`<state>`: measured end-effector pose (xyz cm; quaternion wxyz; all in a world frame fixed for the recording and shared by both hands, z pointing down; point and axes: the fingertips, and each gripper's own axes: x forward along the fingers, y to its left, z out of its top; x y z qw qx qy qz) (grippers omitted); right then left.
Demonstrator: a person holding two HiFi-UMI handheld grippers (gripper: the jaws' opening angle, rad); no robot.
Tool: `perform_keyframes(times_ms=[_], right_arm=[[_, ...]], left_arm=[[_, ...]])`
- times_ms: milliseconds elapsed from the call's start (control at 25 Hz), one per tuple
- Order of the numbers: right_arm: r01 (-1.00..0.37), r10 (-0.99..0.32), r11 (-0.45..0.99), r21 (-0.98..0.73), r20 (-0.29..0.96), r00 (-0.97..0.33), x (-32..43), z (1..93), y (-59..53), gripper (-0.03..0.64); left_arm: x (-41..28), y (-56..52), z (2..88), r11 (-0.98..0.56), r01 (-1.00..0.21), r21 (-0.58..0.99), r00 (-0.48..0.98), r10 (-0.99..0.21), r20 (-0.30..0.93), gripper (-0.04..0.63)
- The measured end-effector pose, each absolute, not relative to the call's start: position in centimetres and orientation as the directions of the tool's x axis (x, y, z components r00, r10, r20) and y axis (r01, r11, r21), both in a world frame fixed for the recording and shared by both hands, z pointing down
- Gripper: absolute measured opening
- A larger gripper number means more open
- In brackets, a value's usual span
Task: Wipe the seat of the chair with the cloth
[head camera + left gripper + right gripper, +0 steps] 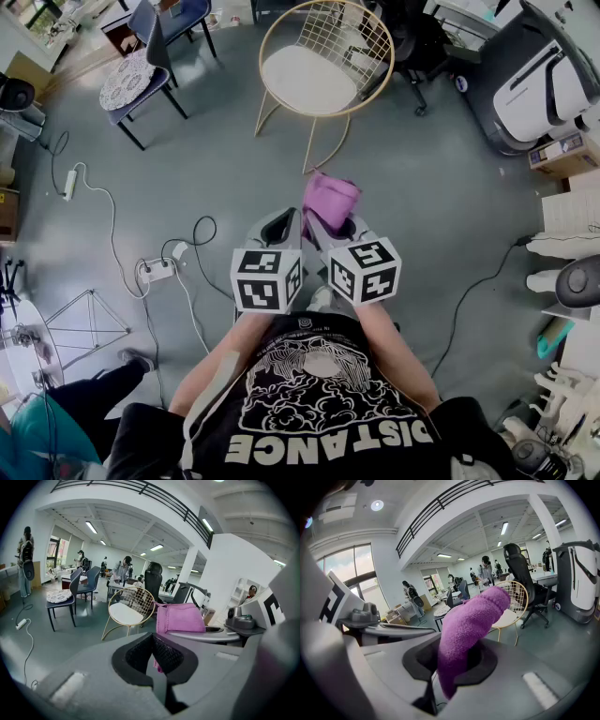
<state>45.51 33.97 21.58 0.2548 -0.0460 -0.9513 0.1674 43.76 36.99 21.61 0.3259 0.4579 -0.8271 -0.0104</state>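
- The right tongs [341,228] are clamped on the purple cloth [330,199]; the left tongs [280,228] are closed and empty.
- The chair [309,77] stands well apart at top centre (its seat unwiped); the loosely bunched cloth could slip out during the wipe.

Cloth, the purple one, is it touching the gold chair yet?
Apart. The head view shows bare floor between the cloth, held in the right gripper, and the chair ahead.

Left gripper [154,657], jaws together, purple cloth [180,618] just beyond, gold wire chair [125,612] (white seat) farther off
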Motion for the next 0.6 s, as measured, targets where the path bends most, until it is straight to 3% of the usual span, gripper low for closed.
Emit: perform_keyframes(times_ms=[600], right_arm=[[-0.039, 0.115, 0.955, -0.295, 0.485, -0.867, 42.3, 20.8, 34.3, 0.063]], left_arm=[[40.4, 37.1, 20.9, 0.535, -0.774, 0.34, -0.333, -0.8, 0.499, -0.008]])
